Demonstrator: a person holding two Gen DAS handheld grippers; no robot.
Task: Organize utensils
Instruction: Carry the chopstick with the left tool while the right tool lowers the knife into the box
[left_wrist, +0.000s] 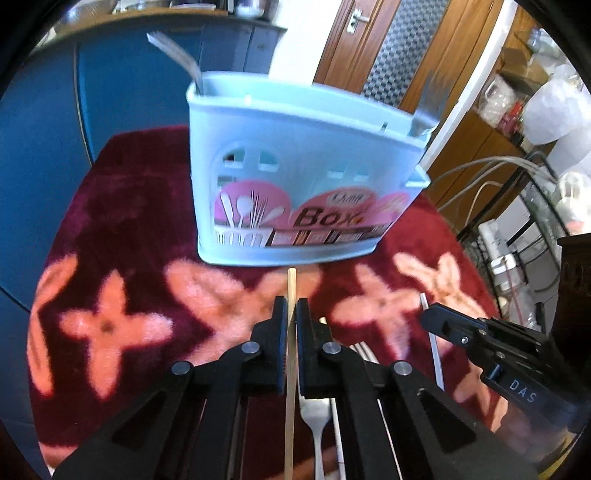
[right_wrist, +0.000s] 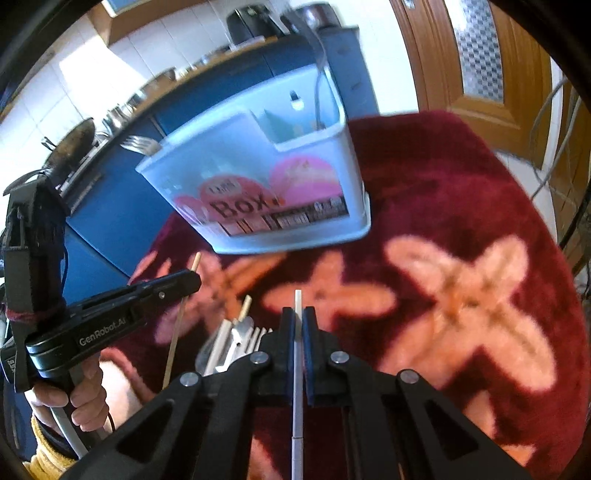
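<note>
Two claws, two sticks

Our left claw (left_wrist: 290, 314) gripped a thin wooden chopstick (left_wrist: 290, 369); our right claw (right_wrist: 298, 321) pinched a white plastic chopstick (right_wrist: 297, 387). The pale blue plastic utensil box (left_wrist: 295, 177) stood at the far edge of the red flowered counter (left_wrist: 147, 240), a steel fork (left_wrist: 177, 55) inside.

Two fisheye views, each looking forward along a hand-held gripper, low and close over a dark red rug with pink flowers (left_wrist: 110, 325). The left view faces a pale blue utensil box (left_wrist: 295, 177) nearly head-on. The right view sees the same box (right_wrist: 258, 177) from further right, tilted. Both share box and rug, and each shows the other hand-held gripper at its edge.
</note>
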